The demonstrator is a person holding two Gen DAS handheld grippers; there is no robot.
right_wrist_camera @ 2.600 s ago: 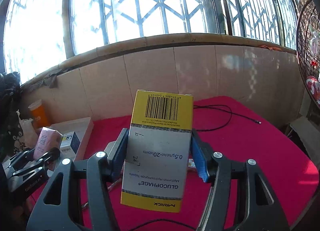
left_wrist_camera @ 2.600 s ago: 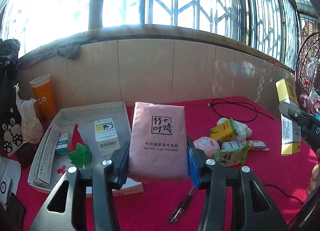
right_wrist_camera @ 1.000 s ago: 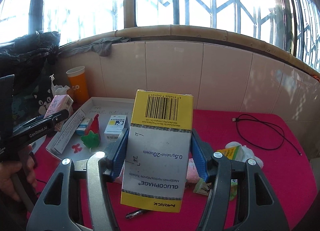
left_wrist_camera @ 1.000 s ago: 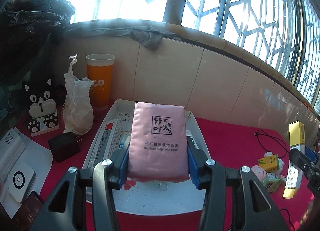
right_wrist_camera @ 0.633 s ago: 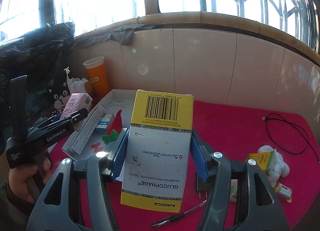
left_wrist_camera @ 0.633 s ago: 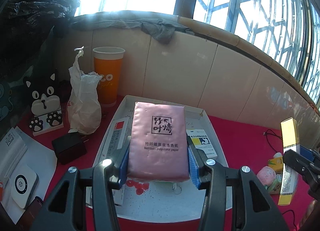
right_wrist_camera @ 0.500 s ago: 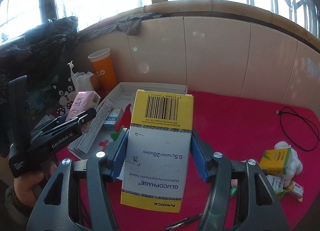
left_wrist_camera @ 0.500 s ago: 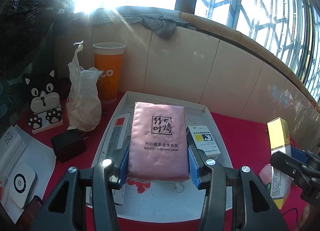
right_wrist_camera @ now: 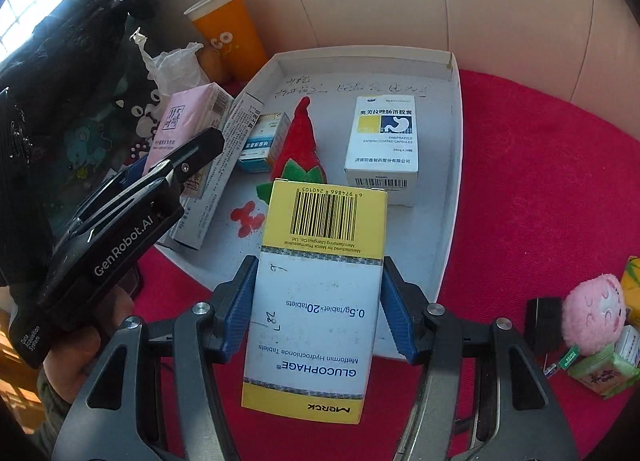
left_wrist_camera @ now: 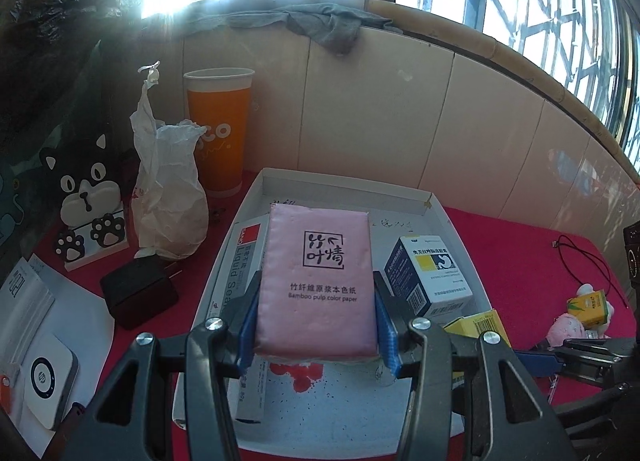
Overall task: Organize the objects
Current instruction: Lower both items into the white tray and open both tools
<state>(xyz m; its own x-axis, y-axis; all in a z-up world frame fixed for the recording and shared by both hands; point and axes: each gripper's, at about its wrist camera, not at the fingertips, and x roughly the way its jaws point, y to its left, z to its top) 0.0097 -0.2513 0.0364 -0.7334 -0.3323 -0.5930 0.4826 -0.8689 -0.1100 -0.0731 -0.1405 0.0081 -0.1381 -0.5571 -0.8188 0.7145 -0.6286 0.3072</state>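
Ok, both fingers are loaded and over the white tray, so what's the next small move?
Probably lower the right gripper and set the Glucophage box on the bare tray floor in front of the white omeprazole box. That patch looks free, while the left gripper with its pink tissue pack hangs over the crowded left side.

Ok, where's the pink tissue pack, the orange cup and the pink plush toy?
pink tissue pack (left_wrist_camera: pixel 316 281), left wrist view, front face.
orange cup (left_wrist_camera: pixel 218 133), left wrist view, side wall.
pink plush toy (right_wrist_camera: pixel 594 313), right wrist view, face.
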